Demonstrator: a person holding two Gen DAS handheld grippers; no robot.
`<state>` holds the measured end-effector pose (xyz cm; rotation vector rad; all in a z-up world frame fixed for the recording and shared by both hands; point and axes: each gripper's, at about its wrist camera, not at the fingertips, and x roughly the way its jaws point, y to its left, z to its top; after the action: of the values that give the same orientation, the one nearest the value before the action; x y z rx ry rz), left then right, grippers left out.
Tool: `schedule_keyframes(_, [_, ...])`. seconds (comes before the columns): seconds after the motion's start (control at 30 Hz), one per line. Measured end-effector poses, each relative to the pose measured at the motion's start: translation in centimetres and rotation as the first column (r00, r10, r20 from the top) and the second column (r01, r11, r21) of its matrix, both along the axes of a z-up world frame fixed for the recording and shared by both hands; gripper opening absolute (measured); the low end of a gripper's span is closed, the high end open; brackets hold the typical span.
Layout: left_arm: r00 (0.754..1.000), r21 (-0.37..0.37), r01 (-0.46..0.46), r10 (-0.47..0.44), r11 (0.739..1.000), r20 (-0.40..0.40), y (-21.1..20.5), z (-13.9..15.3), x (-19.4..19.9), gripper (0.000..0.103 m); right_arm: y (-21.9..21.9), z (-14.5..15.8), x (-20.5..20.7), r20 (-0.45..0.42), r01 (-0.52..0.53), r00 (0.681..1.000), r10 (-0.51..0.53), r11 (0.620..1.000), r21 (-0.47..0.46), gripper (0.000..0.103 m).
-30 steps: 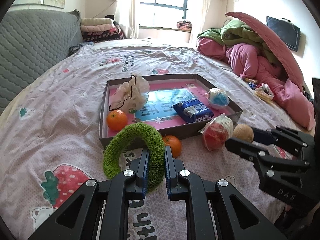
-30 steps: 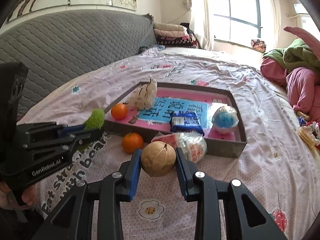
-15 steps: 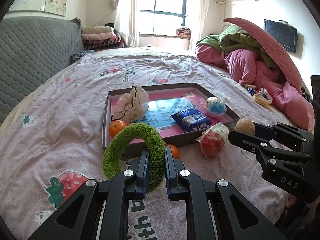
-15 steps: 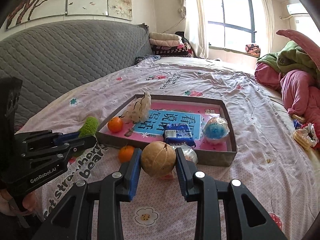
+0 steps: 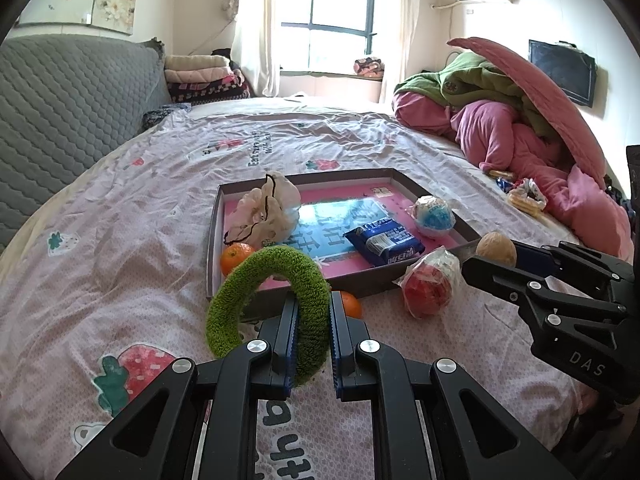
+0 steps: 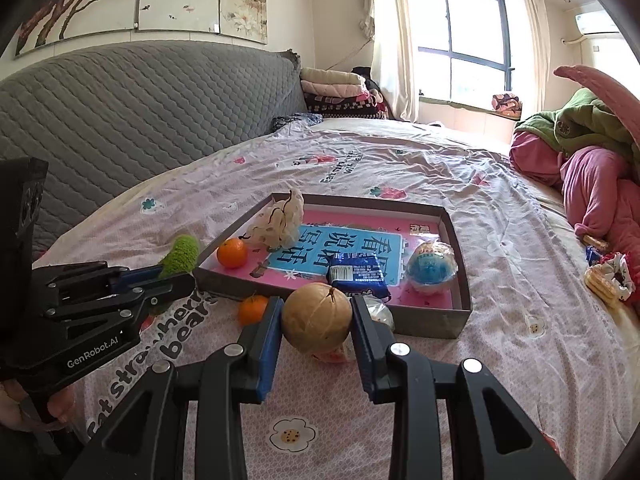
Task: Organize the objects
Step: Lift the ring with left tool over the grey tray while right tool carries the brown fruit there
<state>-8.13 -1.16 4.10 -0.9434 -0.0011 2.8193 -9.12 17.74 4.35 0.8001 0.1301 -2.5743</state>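
My left gripper (image 5: 313, 320) is shut on a fuzzy green ring (image 5: 256, 280), held above the bed before the tray's near left corner. My right gripper (image 6: 316, 316) is shut on a round tan fruit (image 6: 316, 318), held above the bed before the tray's near edge; it also shows in the left wrist view (image 5: 496, 249). The shallow brown tray (image 6: 458, 248) holds an orange (image 6: 232, 253), a cream mesh bag (image 6: 280, 220), a blue snack packet (image 6: 358, 276) and a wrapped blue ball (image 6: 432, 268).
A second orange (image 6: 253, 309) and a wrapped red fruit (image 5: 428, 288) lie on the pink bedsheet before the tray. A pile of pink and green bedding (image 5: 520, 120) is at the right. A grey quilted headboard (image 6: 120, 112) is at the left.
Both grippers have risen and drawn back from the tray with the ring and the tan fruit still held. The tray's contents have not moved.
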Motion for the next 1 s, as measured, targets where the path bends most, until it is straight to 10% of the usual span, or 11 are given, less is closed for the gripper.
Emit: schedule_keyframes(1.0, [0.999, 0.009, -0.003, 0.003, 1.000, -0.036, 0.4, 2.0, -2.8, 0.013, 0.5, 2.3, -3.1, -0.041, 0.003, 0.999, -0.002, 1.000, 0.021, 0.034])
